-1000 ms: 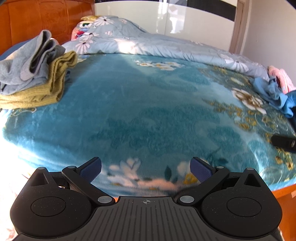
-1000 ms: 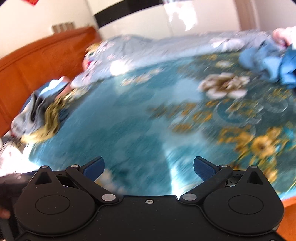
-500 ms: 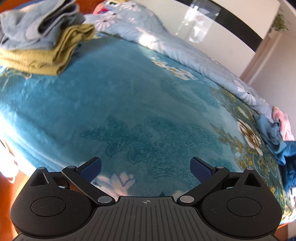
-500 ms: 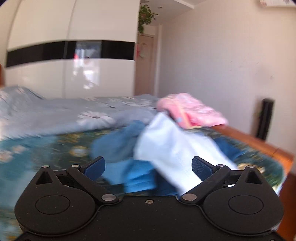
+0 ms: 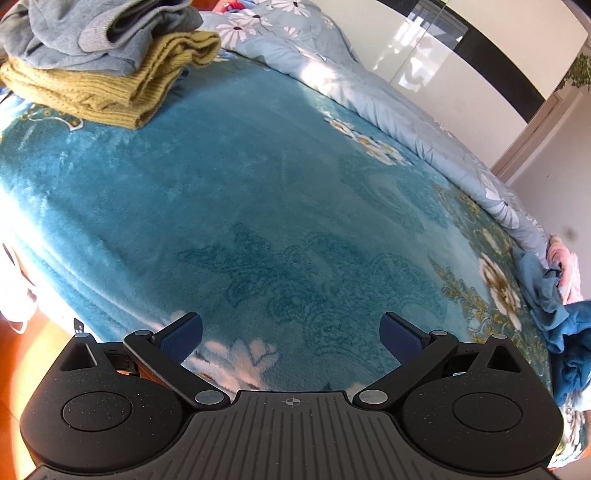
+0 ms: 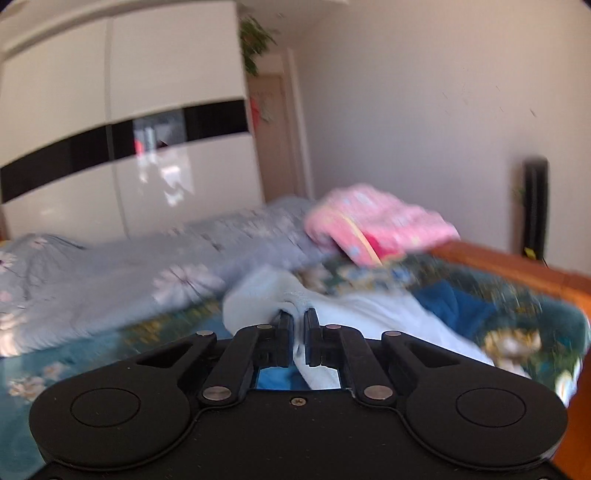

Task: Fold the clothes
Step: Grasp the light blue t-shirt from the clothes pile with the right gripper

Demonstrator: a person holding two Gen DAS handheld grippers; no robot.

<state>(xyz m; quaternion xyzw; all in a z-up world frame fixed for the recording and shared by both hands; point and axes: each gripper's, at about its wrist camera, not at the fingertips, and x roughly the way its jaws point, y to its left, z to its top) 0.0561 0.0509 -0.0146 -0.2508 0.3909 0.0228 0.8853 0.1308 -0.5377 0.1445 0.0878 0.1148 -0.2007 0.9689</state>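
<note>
R claw (image 6: 299, 325): my jaws pinched tight on pale-blue garment (image 6: 369, 314), on bed's far corner by pink cloth (image 6: 380, 221) | L claw (image 5: 291, 332): wide apart, holding nothing, over teal blanket (image 5: 258, 184)

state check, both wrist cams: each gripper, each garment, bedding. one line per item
left gripper: open, empty, above the blanket
right gripper: shut on white garment
white garment: crumpled, pinched at a fold
grey garment: folded, on top of olive sweater
olive sweater: folded
blue clothes: heaped, unfolded
pink garment: heaped
teal blanket: spread flat
</note>
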